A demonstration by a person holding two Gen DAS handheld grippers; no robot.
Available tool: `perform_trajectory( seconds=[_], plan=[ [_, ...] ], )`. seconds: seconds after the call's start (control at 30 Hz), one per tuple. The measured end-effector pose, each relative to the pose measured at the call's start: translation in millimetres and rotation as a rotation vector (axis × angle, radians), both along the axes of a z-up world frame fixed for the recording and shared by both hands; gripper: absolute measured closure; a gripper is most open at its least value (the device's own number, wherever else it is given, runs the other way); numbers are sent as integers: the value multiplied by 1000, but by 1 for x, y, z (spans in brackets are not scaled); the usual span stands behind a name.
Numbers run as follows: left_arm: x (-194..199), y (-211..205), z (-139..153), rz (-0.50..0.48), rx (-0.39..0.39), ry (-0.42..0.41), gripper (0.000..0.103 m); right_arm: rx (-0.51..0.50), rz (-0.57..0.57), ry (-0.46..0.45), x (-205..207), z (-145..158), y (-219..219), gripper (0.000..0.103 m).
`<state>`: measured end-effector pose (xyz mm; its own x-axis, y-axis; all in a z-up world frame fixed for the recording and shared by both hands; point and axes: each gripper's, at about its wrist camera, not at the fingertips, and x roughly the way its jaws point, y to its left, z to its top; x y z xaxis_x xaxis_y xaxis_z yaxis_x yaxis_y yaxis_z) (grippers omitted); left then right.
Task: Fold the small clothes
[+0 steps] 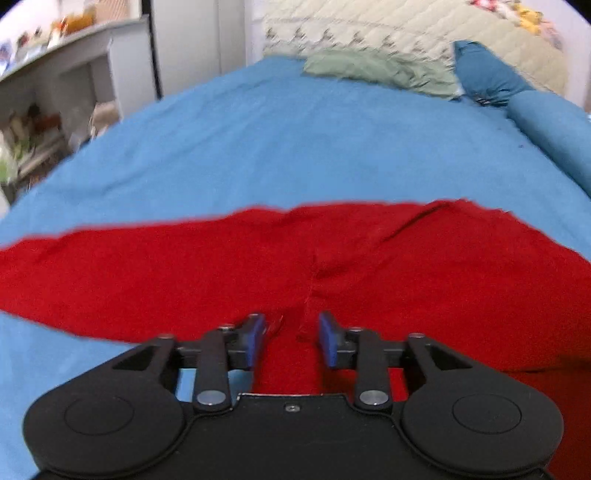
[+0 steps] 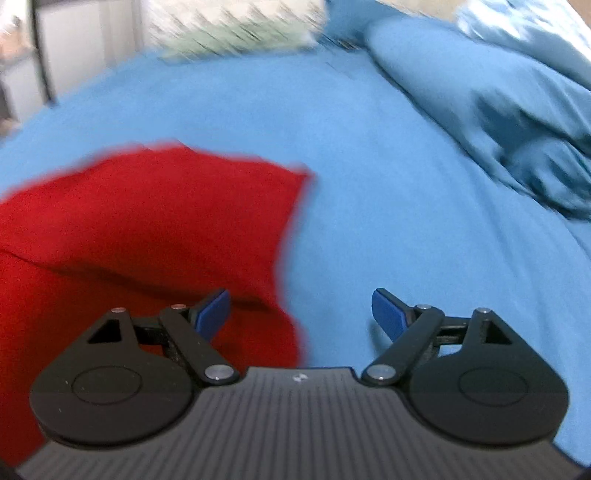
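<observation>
A red garment lies spread across the blue bedsheet, wide from left to right, with a seam running down its middle. My left gripper is open just above the garment's near middle, its blue pads either side of the seam and empty. In the right wrist view the garment's right end lies at the left, with a fold ridge across it. My right gripper is wide open and empty over the garment's right edge, its left pad above red cloth, its right pad above the sheet.
A green folded cloth and a blue pillow lie at the bed's far end before a quilted cream cover. A blue bolster and rumpled blue bedding run along the right. Grey shelves stand left of the bed.
</observation>
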<state>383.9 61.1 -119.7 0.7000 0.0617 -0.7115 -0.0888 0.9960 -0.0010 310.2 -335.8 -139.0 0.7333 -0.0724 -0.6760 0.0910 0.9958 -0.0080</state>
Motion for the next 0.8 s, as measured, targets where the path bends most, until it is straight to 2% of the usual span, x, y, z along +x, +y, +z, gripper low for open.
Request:
perform_trajectory(
  seconds=[0.03,0.1,0.17,0.3,0.37,0.47,0.53,0.7,0.8],
  plan=[
    [0,-5,6,-28,5,-19,41,36,46,-28,5,7,12,0],
    [6,-18,12,-81,24,-52,34,80,106,-40,23,7,34,0],
    [19,-30,9,-118,27,-57,34,112,125,-23,40,-4,49,0],
    [40,-44,-4,-157,23,-49,34,139,19,79,57,-43,45,0],
    [42,-45,-8,-165,23,-43,34,167,20,45,46,-45,35,0],
    [42,-41,-14,-164,12,-20,34,150,48,61,44,-34,36,0],
    [42,-38,-19,-153,-10,-1,34,131,74,11,46,-24,40,0],
    [45,-40,-35,-141,-29,55,34,125,22,-44,100,-29,36,0],
    [48,-42,-37,-139,-26,51,33,132,-73,-3,136,-46,20,0]
  ],
)
